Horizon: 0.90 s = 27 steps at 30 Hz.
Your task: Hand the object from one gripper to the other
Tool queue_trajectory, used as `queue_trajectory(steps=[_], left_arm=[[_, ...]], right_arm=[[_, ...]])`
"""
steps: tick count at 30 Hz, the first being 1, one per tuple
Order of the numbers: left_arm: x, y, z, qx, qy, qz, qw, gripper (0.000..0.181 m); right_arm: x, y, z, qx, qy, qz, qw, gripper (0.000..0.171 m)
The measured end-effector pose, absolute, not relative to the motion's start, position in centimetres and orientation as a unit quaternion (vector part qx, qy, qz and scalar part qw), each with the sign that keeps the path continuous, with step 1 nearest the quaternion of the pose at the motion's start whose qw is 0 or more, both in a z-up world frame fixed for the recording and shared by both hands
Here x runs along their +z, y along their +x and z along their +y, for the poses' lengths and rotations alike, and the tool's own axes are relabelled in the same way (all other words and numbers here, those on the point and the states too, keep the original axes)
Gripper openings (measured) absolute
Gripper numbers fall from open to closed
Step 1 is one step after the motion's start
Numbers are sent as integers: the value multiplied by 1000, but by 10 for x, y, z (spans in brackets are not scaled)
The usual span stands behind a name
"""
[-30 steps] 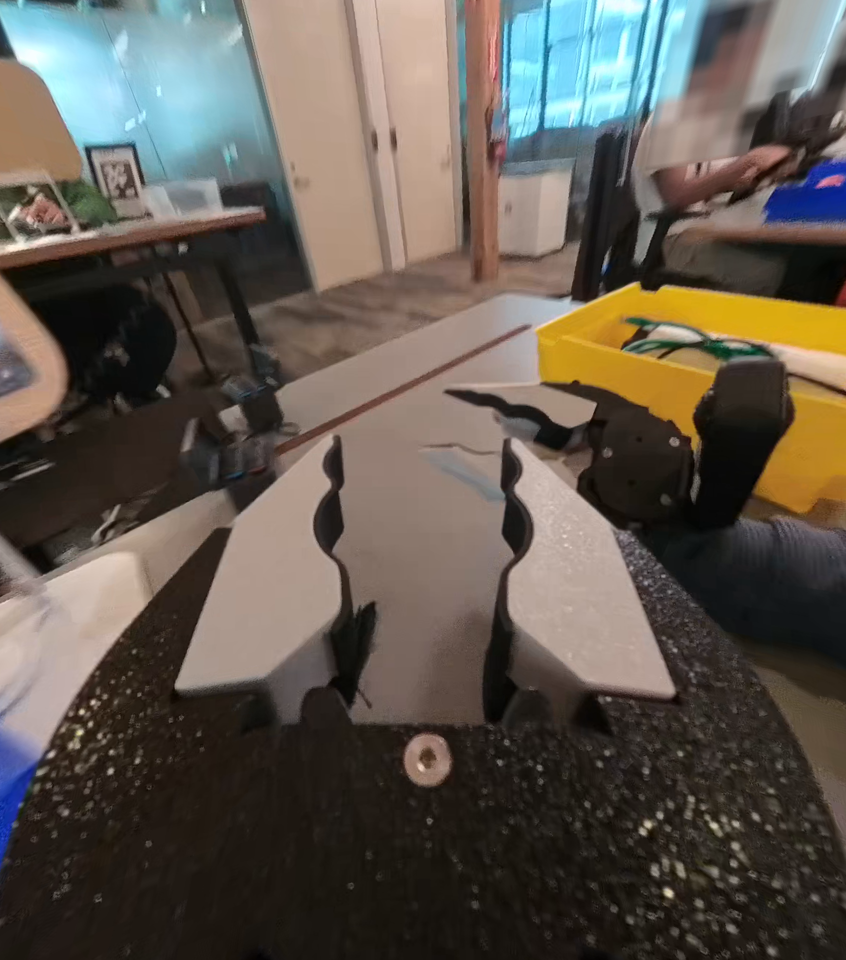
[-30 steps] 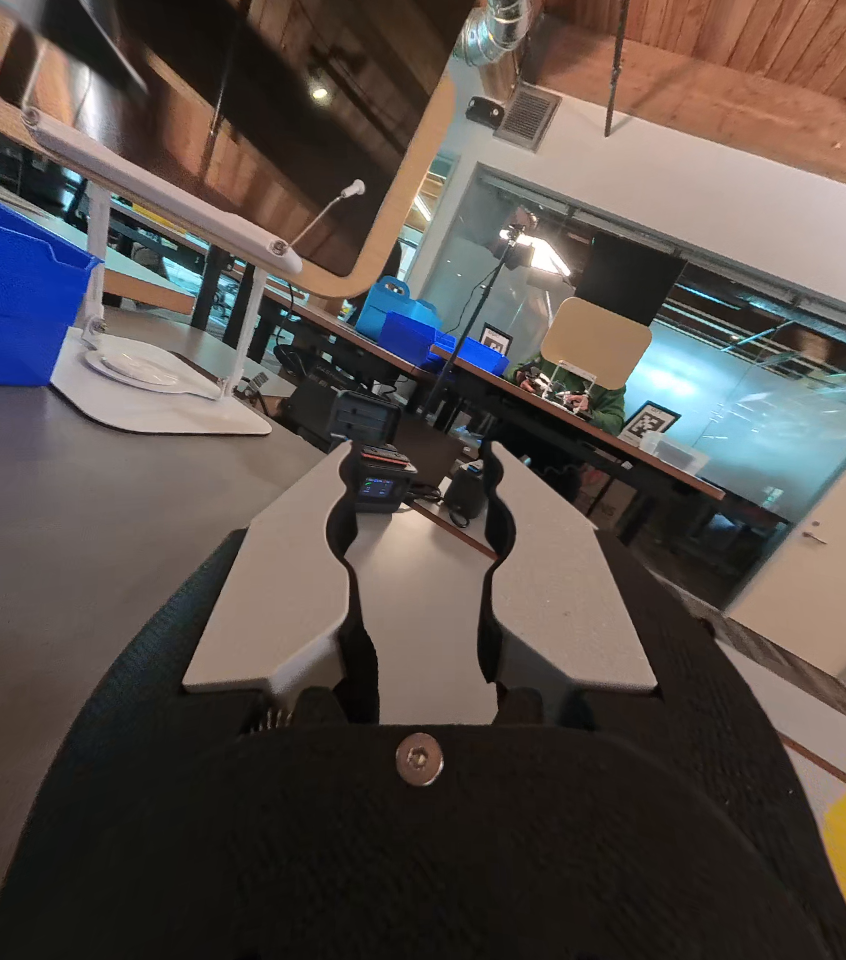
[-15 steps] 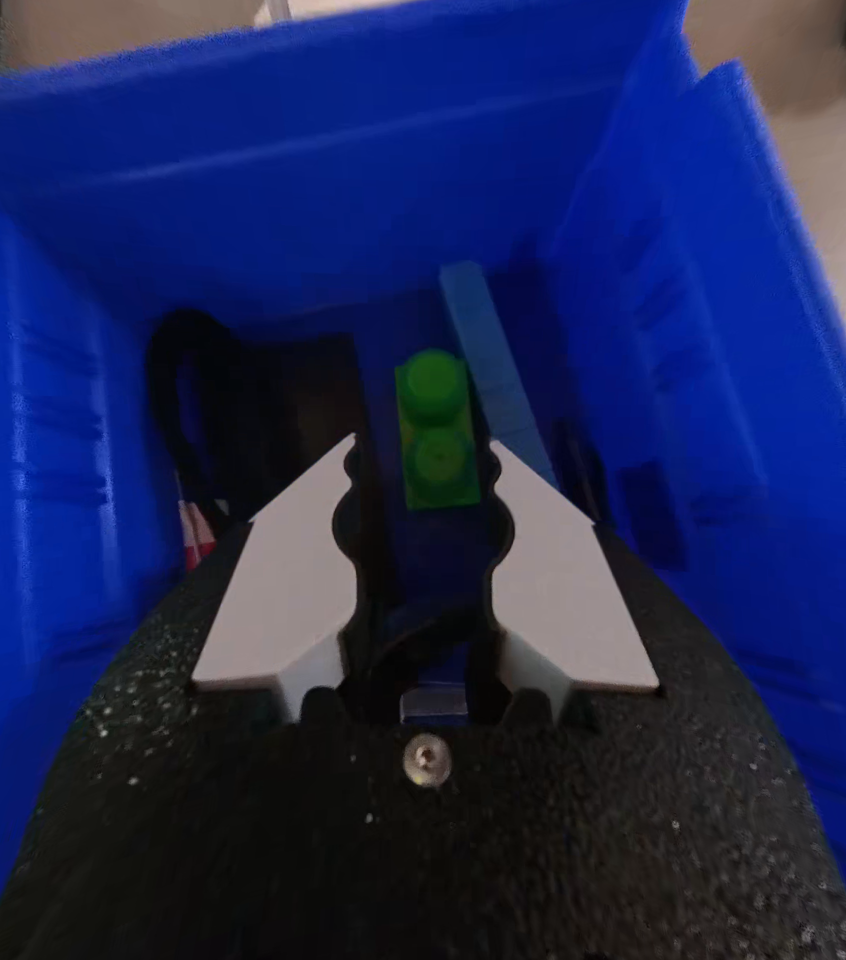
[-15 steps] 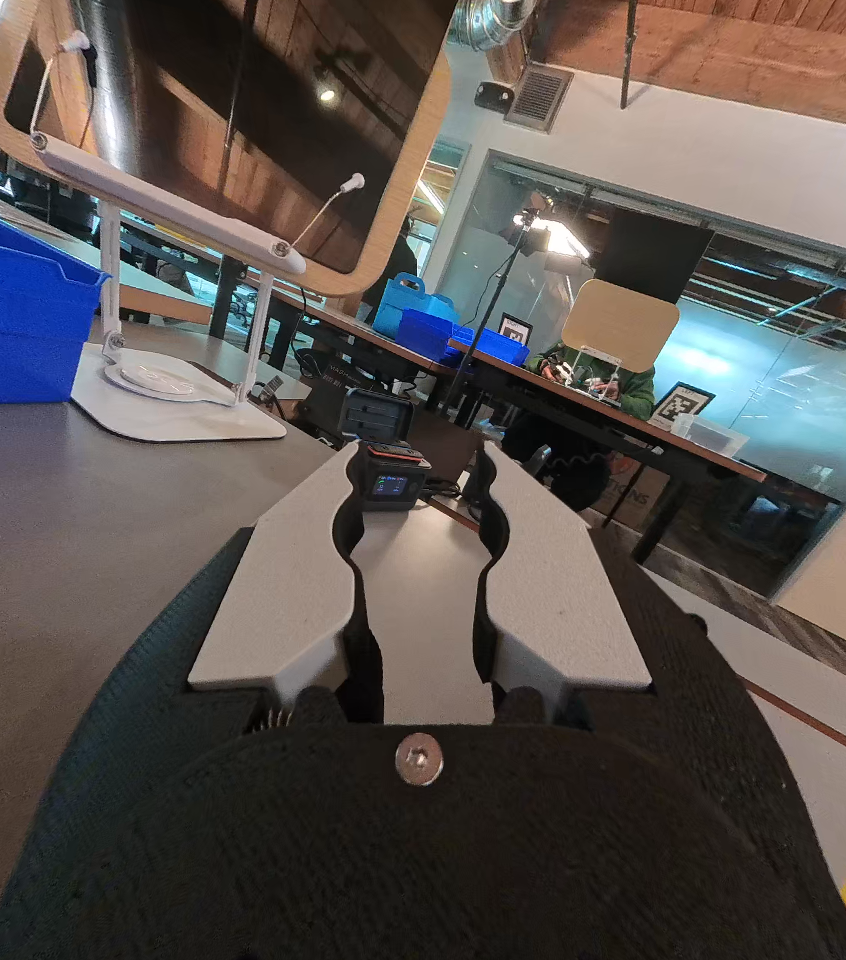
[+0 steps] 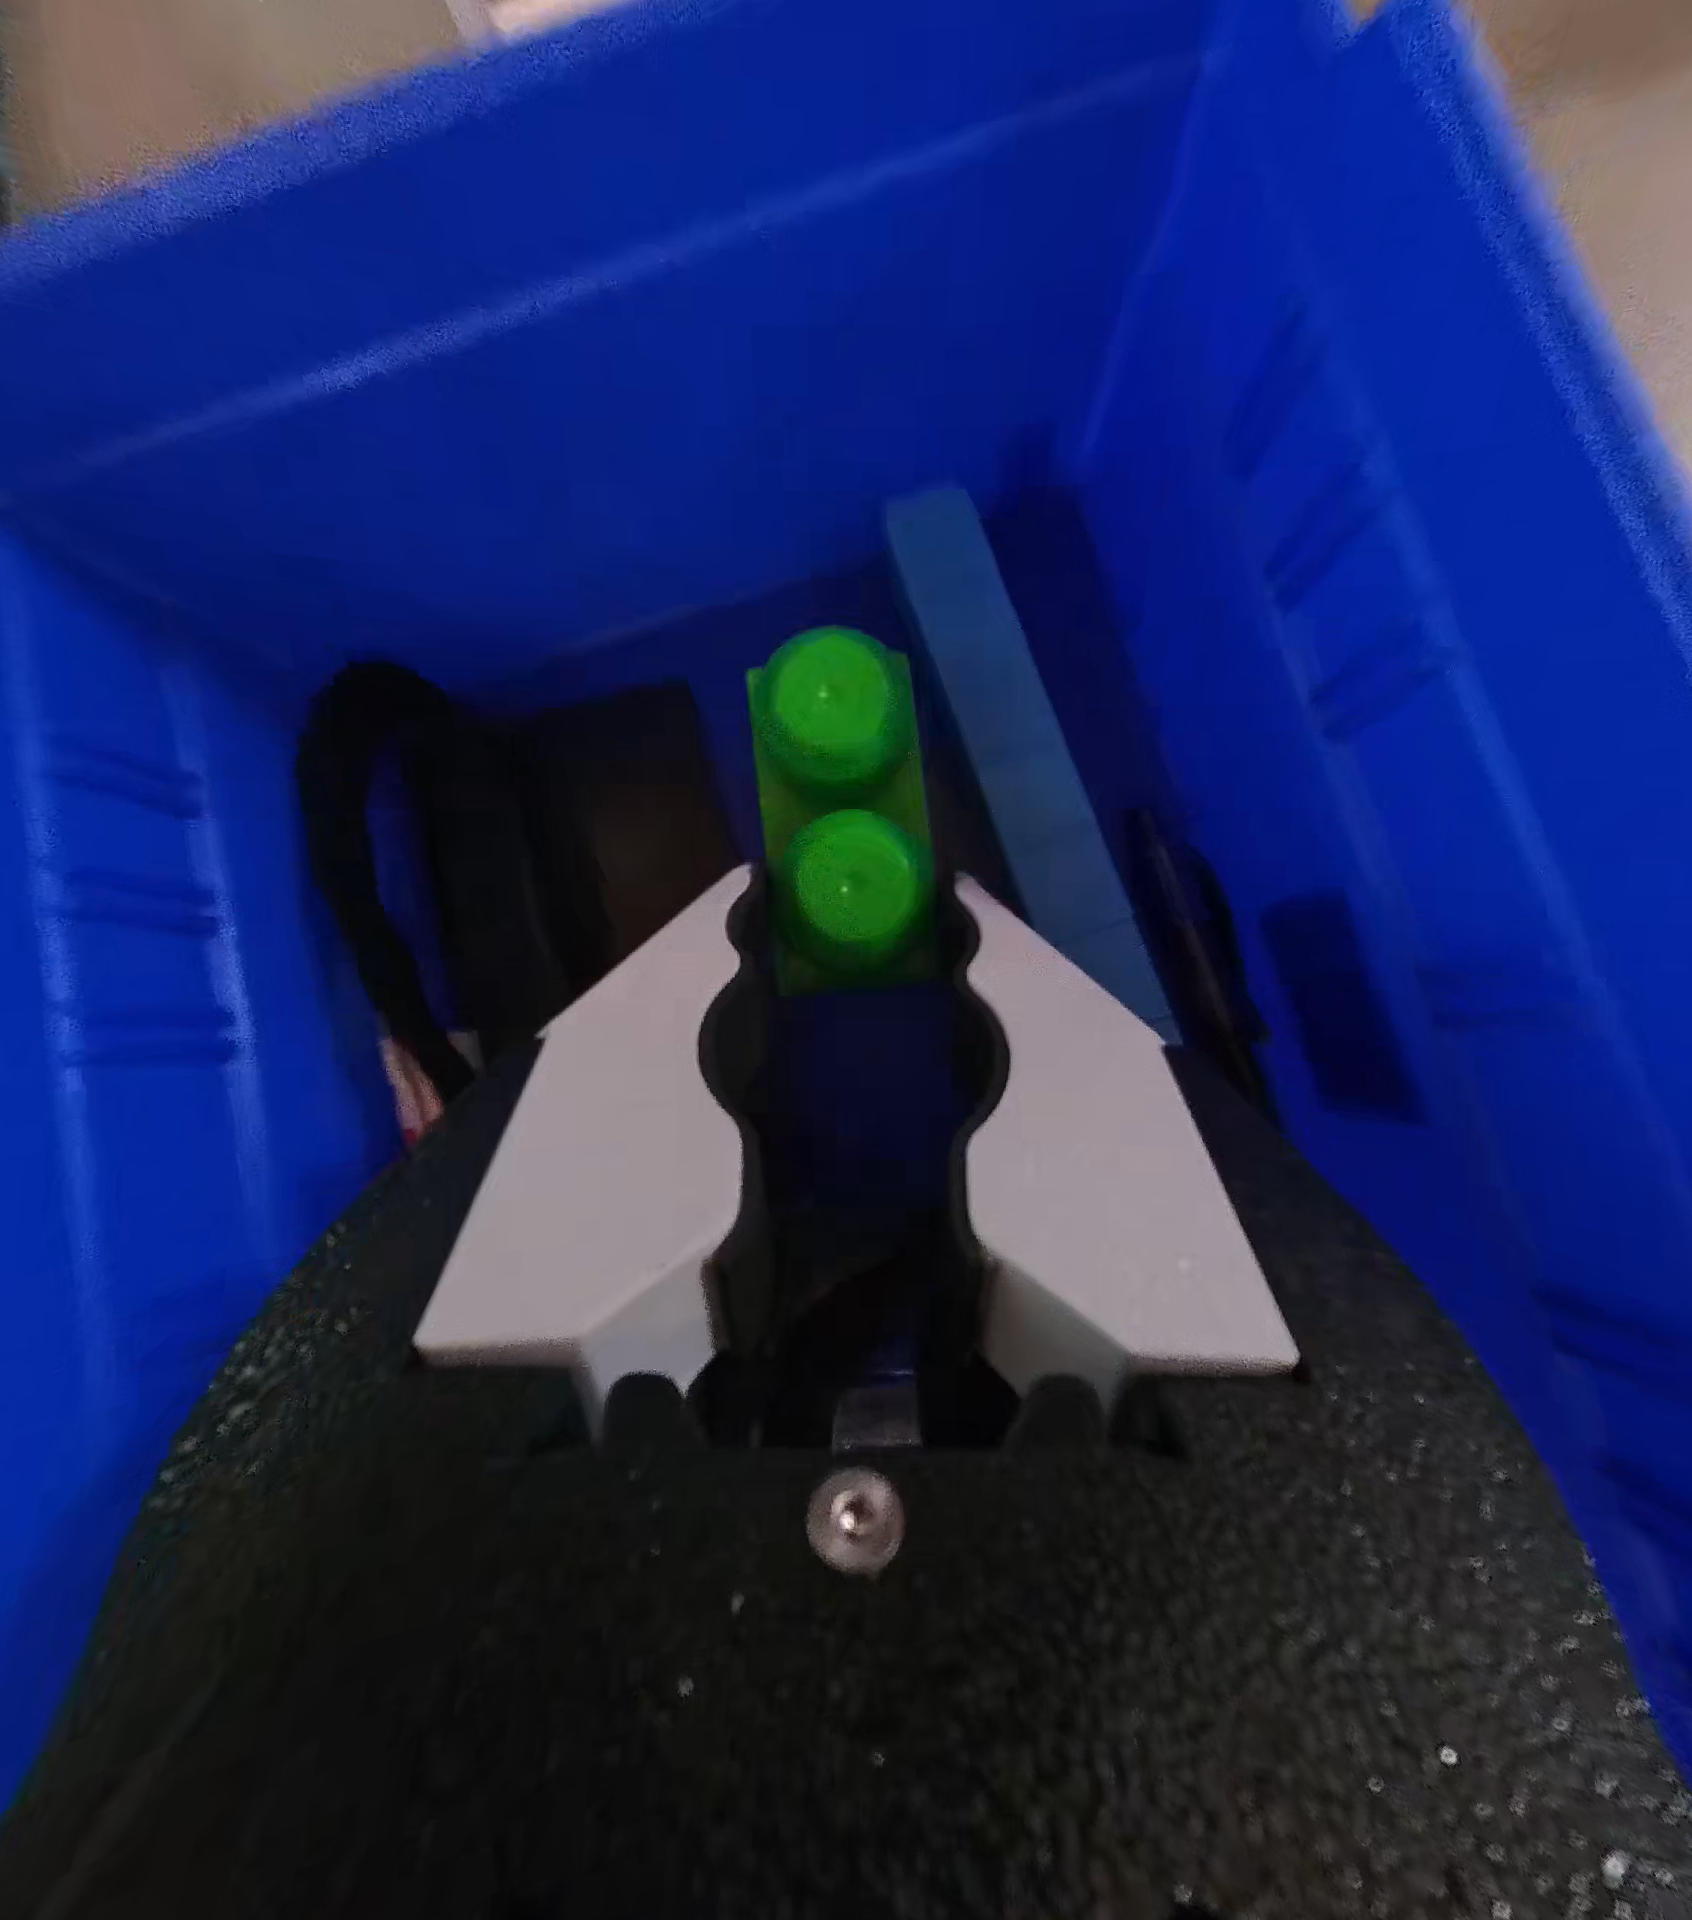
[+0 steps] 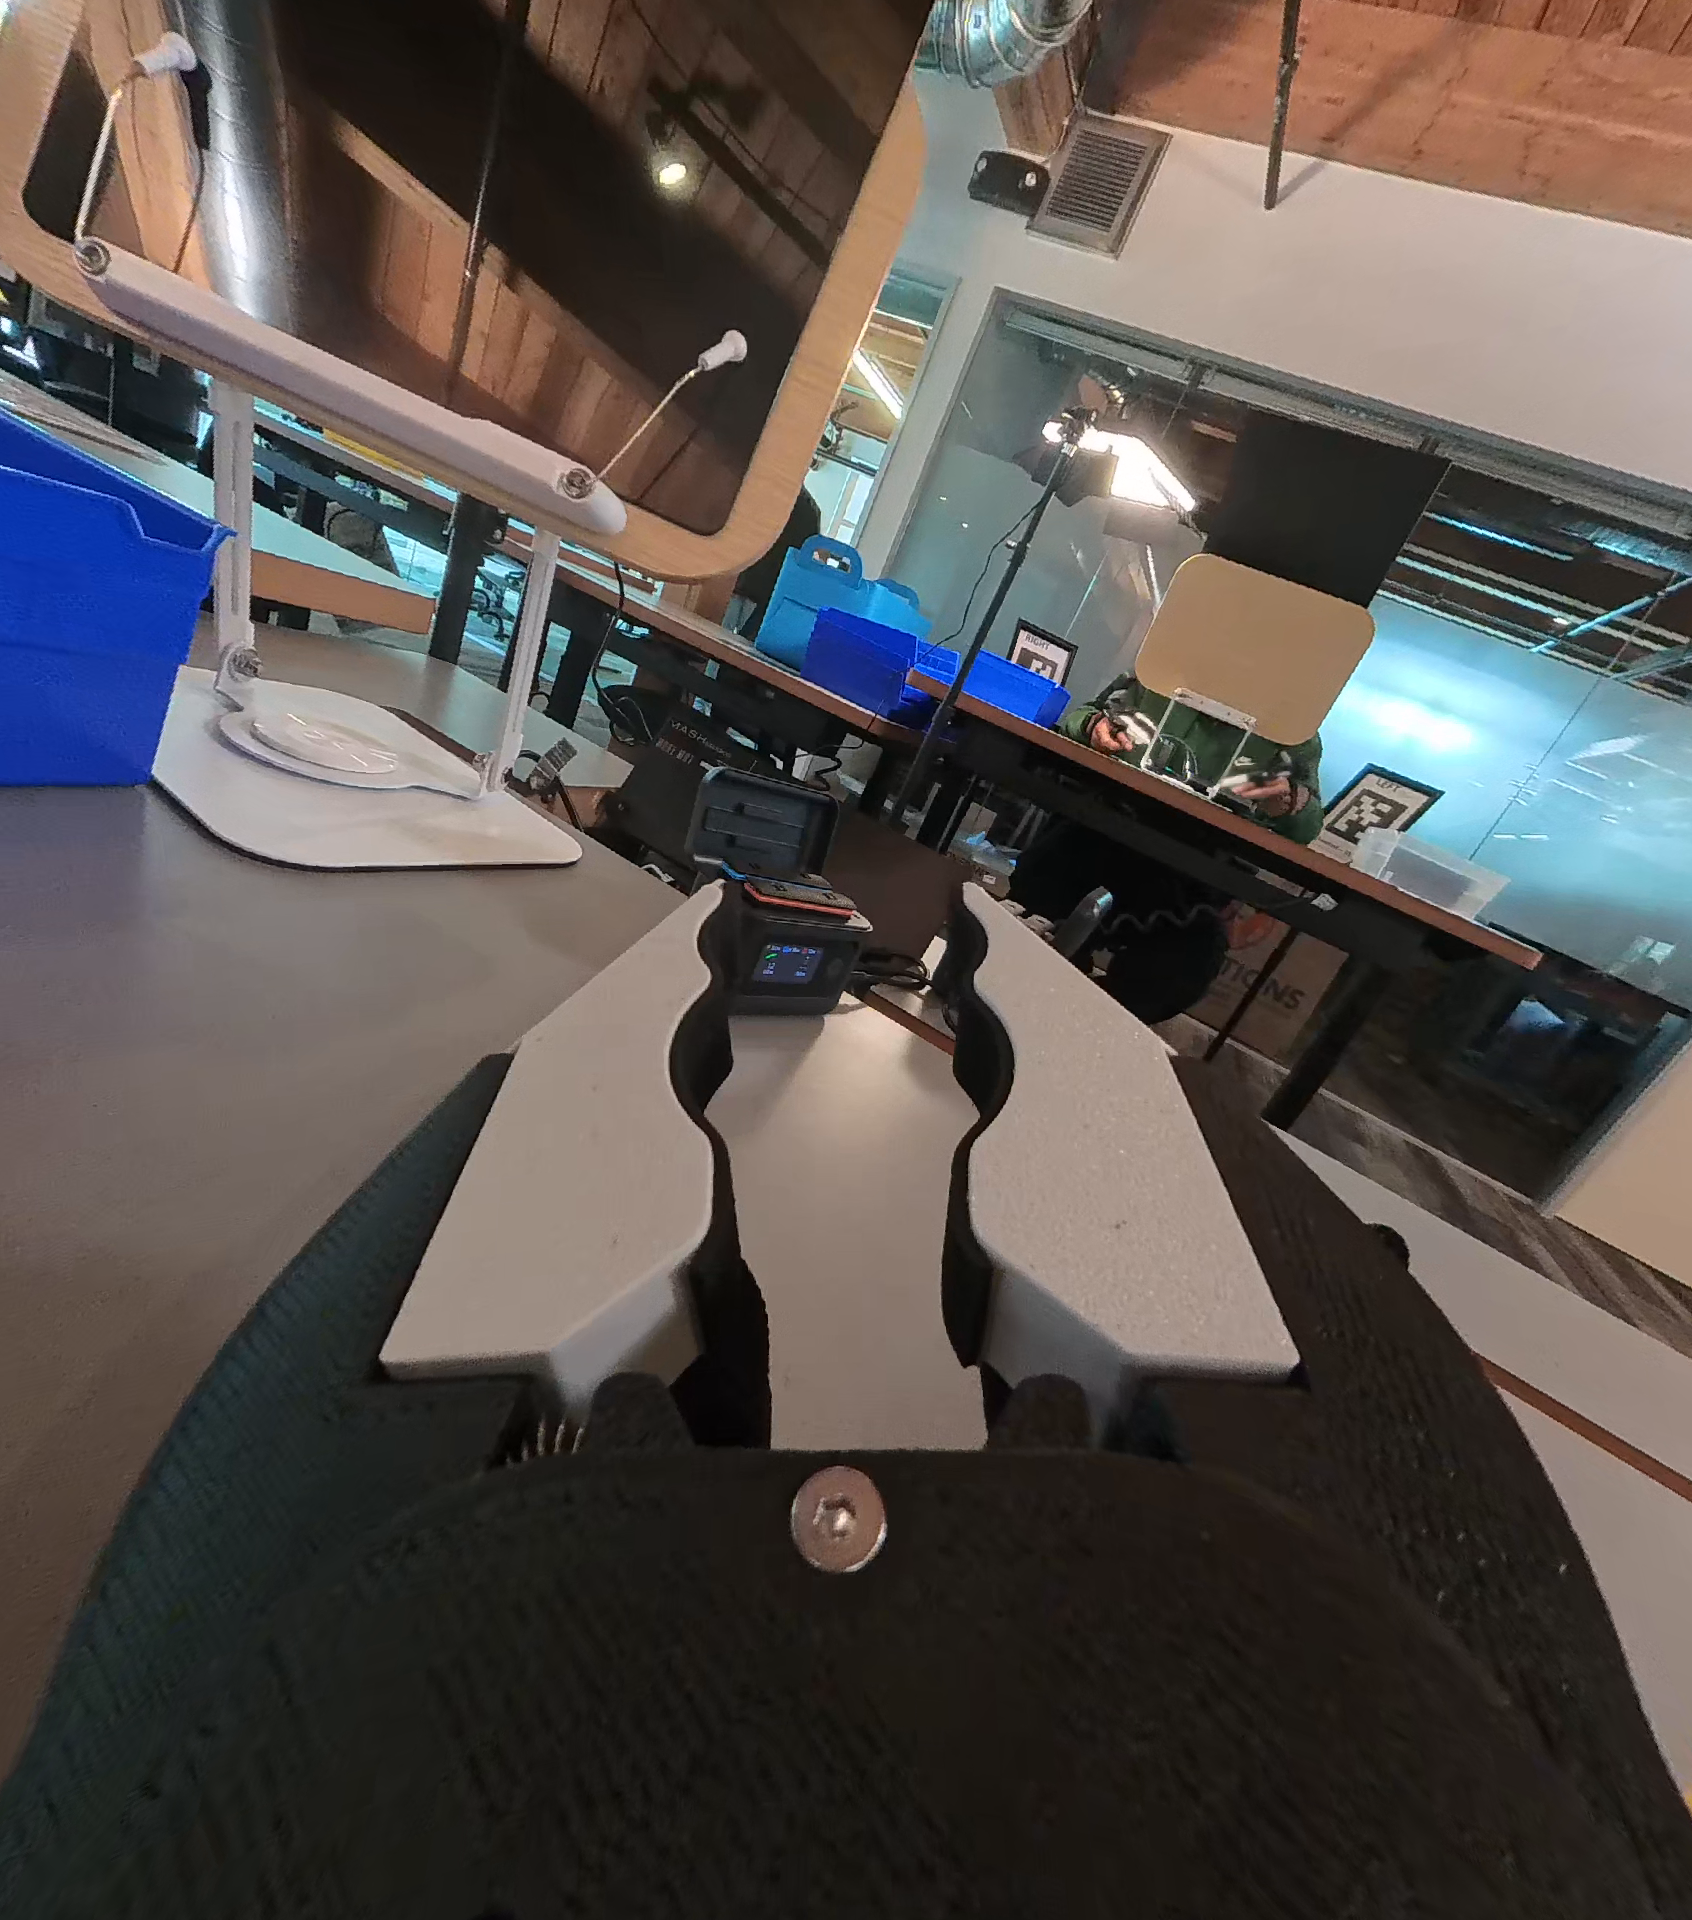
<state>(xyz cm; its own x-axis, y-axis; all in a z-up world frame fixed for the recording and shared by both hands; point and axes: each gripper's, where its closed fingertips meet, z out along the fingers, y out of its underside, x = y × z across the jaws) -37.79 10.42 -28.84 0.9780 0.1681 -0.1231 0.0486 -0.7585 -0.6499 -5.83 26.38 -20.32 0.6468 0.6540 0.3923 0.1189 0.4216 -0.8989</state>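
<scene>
Pickup stage here: my left gripper (image 5: 852, 925) is down inside the blue plastic bin (image 5: 561, 343), fingers spread, tips flanking the green two-stud toy brick (image 5: 842, 821) on its floor. Next I'd squeeze and lift. Right gripper (image 6: 837, 935) waits released over the grey worktop (image 6: 146, 1039).

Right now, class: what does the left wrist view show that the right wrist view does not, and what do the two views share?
Only the left view: the inside of the blue bin, with a green two-stud brick at the left gripper tips, beside a blue slab and black strap. Only the right: grey table, white stand, small device. Shared: open grey jaws; right gripper empty.
</scene>
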Motion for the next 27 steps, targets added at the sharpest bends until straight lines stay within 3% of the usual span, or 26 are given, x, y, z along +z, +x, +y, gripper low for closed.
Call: queue_trajectory(steps=[1,5,9,13,15,17,21,24,25,27], left_arm=[[-278,-380,105,92,-925,-61,363,31],[-207,-365,106,74,-869,-63,485,30],[-107,-255,107,-102,-766,15,635,29],[-104,-147,113,-226,-752,106,610,30],[-122,-109,117,-302,-762,115,562,30],[-146,-82,121,-360,-776,113,506,30],[-189,-45,121,-435,-791,107,417,30],[-198,-32,122,-493,-775,90,385,30],[-198,-29,123,-504,-769,85,384,30],[-194,-28,128,-510,-751,85,411,32]], right_arm=[[-203,-58,264,178,-508,-380,752,38],[-203,-59,263,180,-506,-381,753,38],[-192,-62,246,207,-473,-387,764,46],[-180,-64,201,200,-389,-437,786,78],[-176,-59,183,101,-328,-468,814,96],[-175,-54,160,-8,-243,-498,832,102],[-190,-50,134,-158,-118,-537,820,93],[-189,-44,138,-175,-117,-536,817,69],[-189,-42,141,-174,-124,-537,816,48],[-188,-41,147,-160,-145,-543,812,41]])
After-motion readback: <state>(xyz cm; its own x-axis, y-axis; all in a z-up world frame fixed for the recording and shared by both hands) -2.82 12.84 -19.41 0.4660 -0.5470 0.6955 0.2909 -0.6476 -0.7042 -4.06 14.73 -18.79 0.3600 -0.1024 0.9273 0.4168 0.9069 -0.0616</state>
